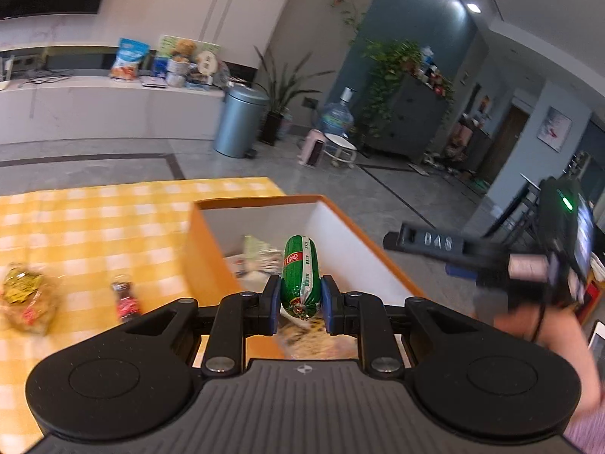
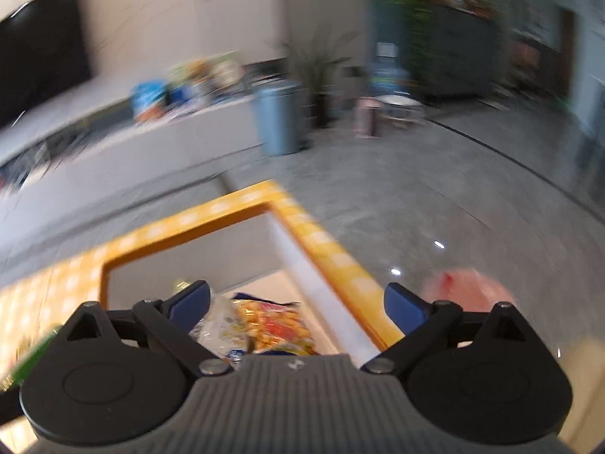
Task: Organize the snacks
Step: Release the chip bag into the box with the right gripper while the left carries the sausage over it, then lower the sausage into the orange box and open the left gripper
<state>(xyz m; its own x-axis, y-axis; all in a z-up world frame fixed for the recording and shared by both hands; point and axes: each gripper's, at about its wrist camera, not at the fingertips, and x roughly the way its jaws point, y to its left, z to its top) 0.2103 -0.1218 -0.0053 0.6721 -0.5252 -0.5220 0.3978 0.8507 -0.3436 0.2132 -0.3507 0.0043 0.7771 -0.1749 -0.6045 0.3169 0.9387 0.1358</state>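
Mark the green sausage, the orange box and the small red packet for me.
green sausage (image 1: 298,265): left wrist view, middle of its wrapper.
orange box (image 1: 206,261): left wrist view, outer left wall.
small red packet (image 1: 126,297): left wrist view, packet centre.

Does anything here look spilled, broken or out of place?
Nothing looks spilled or damaged. Two snacks, a yellow-labelled bag and a small dark red packet, lie loose on the yellow checked tablecloth outside the orange box. The left tool holds a green sausage over that box.
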